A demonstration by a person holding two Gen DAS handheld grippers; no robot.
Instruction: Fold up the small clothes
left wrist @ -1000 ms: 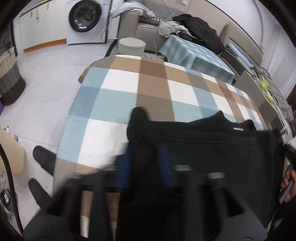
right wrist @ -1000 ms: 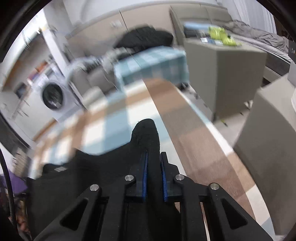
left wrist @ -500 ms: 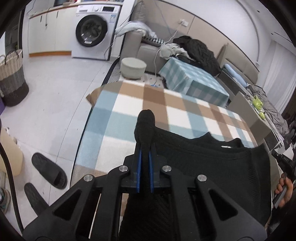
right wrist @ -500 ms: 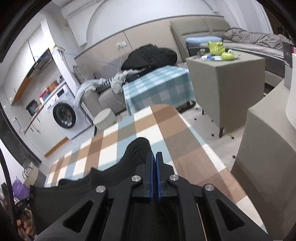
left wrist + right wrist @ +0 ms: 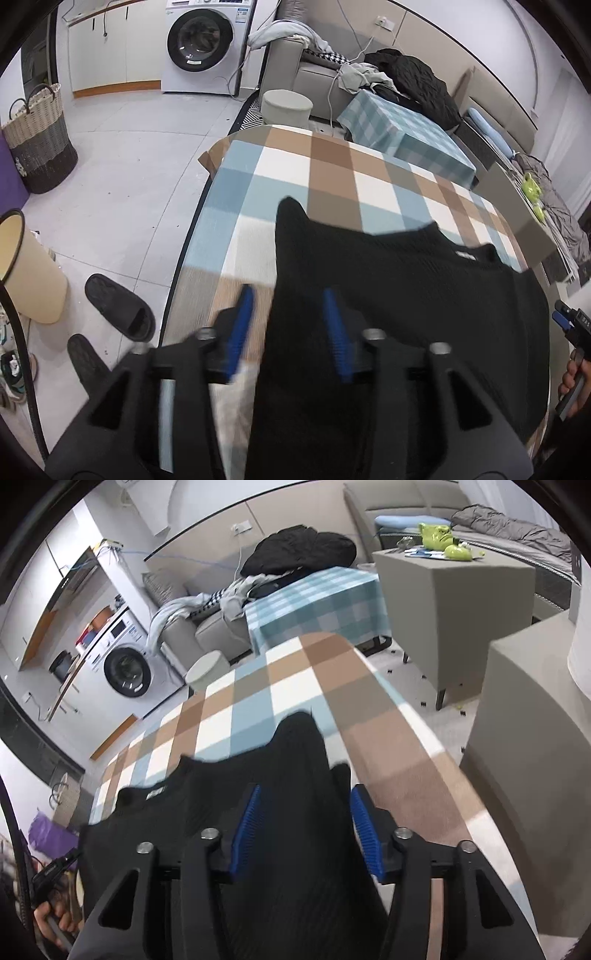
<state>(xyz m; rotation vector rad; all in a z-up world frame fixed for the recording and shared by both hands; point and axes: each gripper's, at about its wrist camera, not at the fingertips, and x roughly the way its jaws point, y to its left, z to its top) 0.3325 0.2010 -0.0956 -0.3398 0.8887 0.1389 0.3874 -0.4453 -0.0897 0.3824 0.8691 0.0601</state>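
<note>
The black sweater point(image 5: 399, 295) lay spread across the near end of the checked tablecloth point(image 5: 332, 173), its collar and label facing the far side and one corner poking up at each outer edge. The left gripper point(image 5: 288, 317) had its blue-padded jaws spread wide and released, straddling the sweater's left edge. The right gripper point(image 5: 306, 819) likewise stood with jaws apart, the cloth lying loose between its fingers point(image 5: 364, 834) at the sweater's right edge.

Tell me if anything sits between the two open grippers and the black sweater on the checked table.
Nothing visible does. The black sweater lies directly under the left gripper and right gripper, both open over its corners.
</note>
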